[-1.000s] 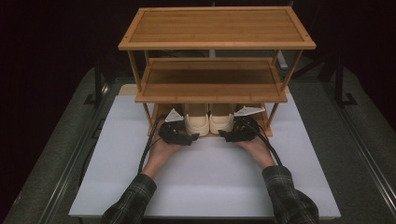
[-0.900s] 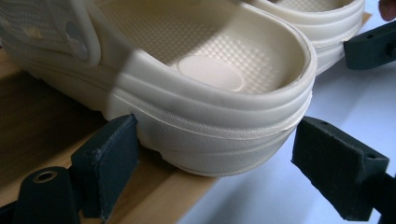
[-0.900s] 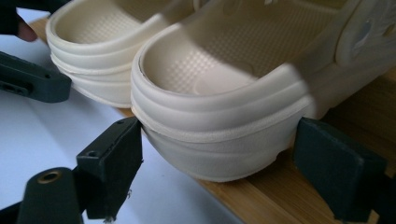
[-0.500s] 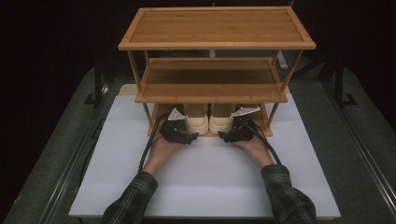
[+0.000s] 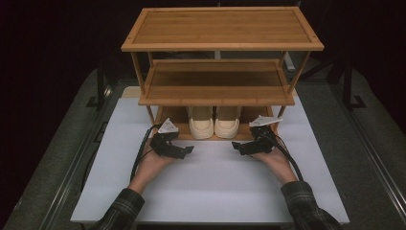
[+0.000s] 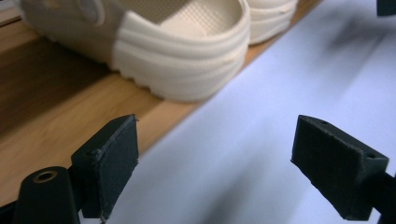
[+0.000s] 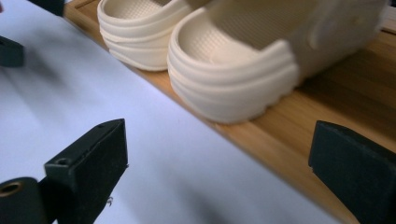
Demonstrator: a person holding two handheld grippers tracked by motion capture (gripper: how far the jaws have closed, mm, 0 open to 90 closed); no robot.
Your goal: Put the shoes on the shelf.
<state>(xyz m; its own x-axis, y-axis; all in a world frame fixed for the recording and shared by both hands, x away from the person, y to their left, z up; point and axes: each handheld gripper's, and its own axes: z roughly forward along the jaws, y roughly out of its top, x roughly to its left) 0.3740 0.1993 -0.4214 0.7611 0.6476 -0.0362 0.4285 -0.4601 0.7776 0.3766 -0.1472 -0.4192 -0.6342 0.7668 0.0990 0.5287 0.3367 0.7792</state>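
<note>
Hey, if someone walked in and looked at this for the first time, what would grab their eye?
Probably the three-tier bamboo rack at the back of the white table, with a pair of cream clogs side by side on its bottom shelf, heels facing out. Next, the left gripper and right gripper, jaws open and empty, flanking the clogs in front of the shelf.

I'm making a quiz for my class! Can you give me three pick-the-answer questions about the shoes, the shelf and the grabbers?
1. Where are the cream shoes?
A. top shelf
B. bottom shelf
C. white mat

2. How many shoes are there?
A. one
B. two
C. four

3. How is the left gripper?
A. open, holding nothing
B. shut on a shoe
C. shut on the rack

Answers: 1 B, they sit side by side on the wooden rack's lowest board. 2 B, one pair shows. 3 A, its jaws stand apart with only the white mat between them.
</note>
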